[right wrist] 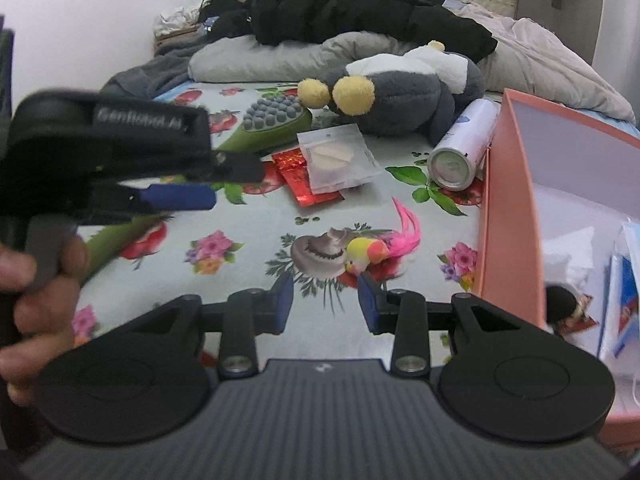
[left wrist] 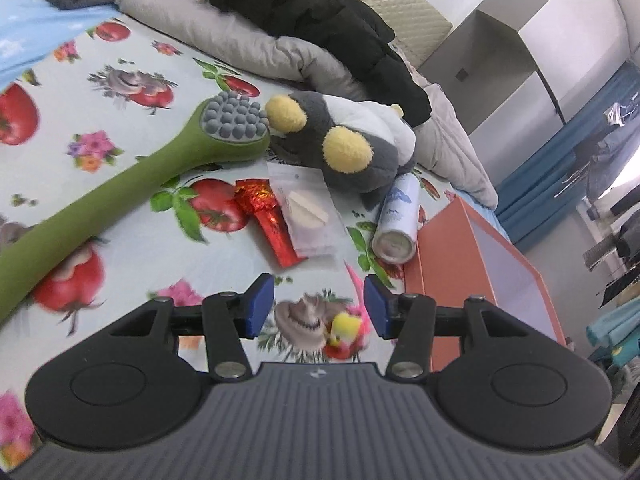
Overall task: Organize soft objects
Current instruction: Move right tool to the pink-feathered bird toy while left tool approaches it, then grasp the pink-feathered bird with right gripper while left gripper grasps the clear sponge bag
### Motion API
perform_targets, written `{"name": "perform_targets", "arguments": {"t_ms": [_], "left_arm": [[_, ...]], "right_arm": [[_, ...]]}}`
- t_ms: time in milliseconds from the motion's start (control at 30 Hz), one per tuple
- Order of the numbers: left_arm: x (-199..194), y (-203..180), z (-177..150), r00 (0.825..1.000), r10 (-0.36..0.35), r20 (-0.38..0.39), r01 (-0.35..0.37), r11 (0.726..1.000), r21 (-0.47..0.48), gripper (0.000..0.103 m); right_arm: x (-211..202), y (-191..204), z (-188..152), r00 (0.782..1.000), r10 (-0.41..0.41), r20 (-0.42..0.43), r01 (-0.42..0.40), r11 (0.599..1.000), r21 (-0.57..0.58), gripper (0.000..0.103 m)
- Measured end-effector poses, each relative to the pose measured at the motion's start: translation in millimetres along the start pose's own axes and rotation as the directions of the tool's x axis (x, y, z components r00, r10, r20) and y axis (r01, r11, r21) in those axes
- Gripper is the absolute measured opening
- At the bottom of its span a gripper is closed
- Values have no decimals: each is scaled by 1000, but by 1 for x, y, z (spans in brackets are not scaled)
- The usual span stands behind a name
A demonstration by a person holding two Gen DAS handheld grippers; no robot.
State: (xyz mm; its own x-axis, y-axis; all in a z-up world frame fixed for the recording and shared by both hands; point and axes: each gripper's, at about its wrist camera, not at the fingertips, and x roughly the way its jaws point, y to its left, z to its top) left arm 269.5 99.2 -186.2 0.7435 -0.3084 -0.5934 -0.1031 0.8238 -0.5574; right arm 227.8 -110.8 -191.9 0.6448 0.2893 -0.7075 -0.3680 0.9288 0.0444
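While both tools hang above the fruit-and-flower printed bed (right wrist: 248, 256), neither grips anything. The left tool (left wrist: 319, 306) has its 2 blue pads spread apart, with a small yellow-and-pink toy bird (left wrist: 347, 334) showing on the sheet in the gap below. The right tool (right wrist: 325, 303) is likewise spread wide and bare, the same bird (right wrist: 370, 254) lying just ahead of its fingertips, pink tail feathers pointing away. In the right wrist view the left tool appears blurred at the left edge, held in a hand (right wrist: 38, 292).

Farther up the bed lies a grey-and-white plush (left wrist: 348, 140) with 2 yellow round feet, resting against a grey pillow (left wrist: 224, 36) topped by a black jacket (left wrist: 320, 16). A green massage brush (left wrist: 168, 156) lies with its knobbed head touching the plush. A clear packet (left wrist: 306, 212) overlaps a red foil wrapper (left wrist: 272, 220), and a white can (left wrist: 398, 220) lies beside the orange box (left wrist: 448, 264), which sits at the right and holds a few items.
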Motion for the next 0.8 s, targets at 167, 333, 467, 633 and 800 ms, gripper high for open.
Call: {"name": "perform_targets", "arguments": {"t_ms": [167,333,467,633,800], "left_arm": [[41,11,14,998,-42,-37,41,998,-41,50],[77,22,21,994,-83,-69,76,992,-101,48],[98,28,25,993,-94,-69,85,988,-129,47],[115,37,28,989,-124,-81,106,975,-195,44],[124,39,29,989,-115,-97,89,968,-232,41]], "right_arm": [[33,-5,5,999,-41,-14,41,999,-8,38],[58,-11,8,997,-76,-22,76,997,-15,38],[72,-15,9,994,-103,-20,103,995,-14,38],[82,-19,9,994,-101,-33,101,995,-14,38],[86,-20,6,995,-92,-42,91,996,-13,38]]}}
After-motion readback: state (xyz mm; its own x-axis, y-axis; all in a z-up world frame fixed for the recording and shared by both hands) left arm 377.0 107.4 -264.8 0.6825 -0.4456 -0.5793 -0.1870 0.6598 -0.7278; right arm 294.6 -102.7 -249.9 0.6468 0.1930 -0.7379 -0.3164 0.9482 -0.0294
